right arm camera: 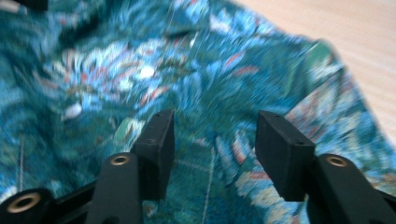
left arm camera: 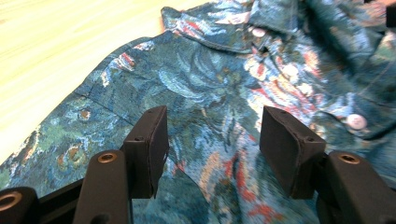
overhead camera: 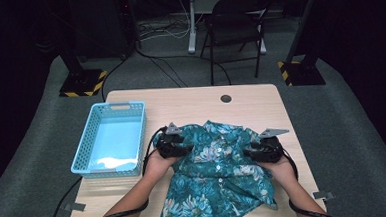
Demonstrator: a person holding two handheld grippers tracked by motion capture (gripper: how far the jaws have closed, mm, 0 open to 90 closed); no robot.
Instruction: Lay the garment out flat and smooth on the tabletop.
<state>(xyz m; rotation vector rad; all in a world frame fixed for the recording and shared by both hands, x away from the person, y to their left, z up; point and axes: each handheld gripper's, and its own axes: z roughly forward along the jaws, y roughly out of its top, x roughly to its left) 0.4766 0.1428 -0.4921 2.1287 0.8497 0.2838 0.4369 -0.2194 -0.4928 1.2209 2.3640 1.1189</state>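
High view: a teal floral button-up shirt (overhead camera: 217, 175) lies rumpled on the light wooden table (overhead camera: 261, 105), its hem toward the person's edge. Left of the shirt sits a light blue plastic basket (overhead camera: 85, 144). The left gripper (overhead camera: 175, 148) rests at the shirt's left shoulder, the right gripper (overhead camera: 259, 152) at its right side. Both gripper views show black jaws spread wide above the fabric, clamping nothing; white buttons (left arm camera: 357, 121) dot the shirt's placket.

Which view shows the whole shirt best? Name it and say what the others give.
The high view: the shirt lies whole on the table, collar to hem, between both grippers. The left gripper view gives a close patch with buttons; the right gripper view gives blurred fabric near one edge.
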